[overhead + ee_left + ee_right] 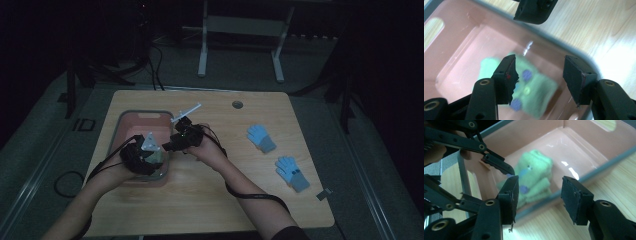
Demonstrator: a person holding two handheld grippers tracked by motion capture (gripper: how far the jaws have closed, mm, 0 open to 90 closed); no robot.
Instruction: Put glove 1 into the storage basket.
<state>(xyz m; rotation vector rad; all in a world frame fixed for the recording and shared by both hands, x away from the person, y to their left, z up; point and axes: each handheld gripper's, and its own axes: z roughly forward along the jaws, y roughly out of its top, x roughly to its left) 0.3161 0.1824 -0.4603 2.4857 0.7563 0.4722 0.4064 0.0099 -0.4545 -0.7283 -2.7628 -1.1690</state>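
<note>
A pink bin with a grey rim stands on the left half of the wooden table. On its floor lies a bundle of green gloves with blue dots, also visible in the right gripper view. My left gripper hangs over the bin's near right part, open, with the gloves below the gap and no pad touching them. My right gripper is open too, held just outside the bin's right rim and pointing into the bin. In the high view the left gripper and right gripper are close together.
Two blue gloves lie apart on the table's right half. A round cable hole sits near the far edge. A thin white piece sticks out behind the right gripper. Cables trail along both forearms.
</note>
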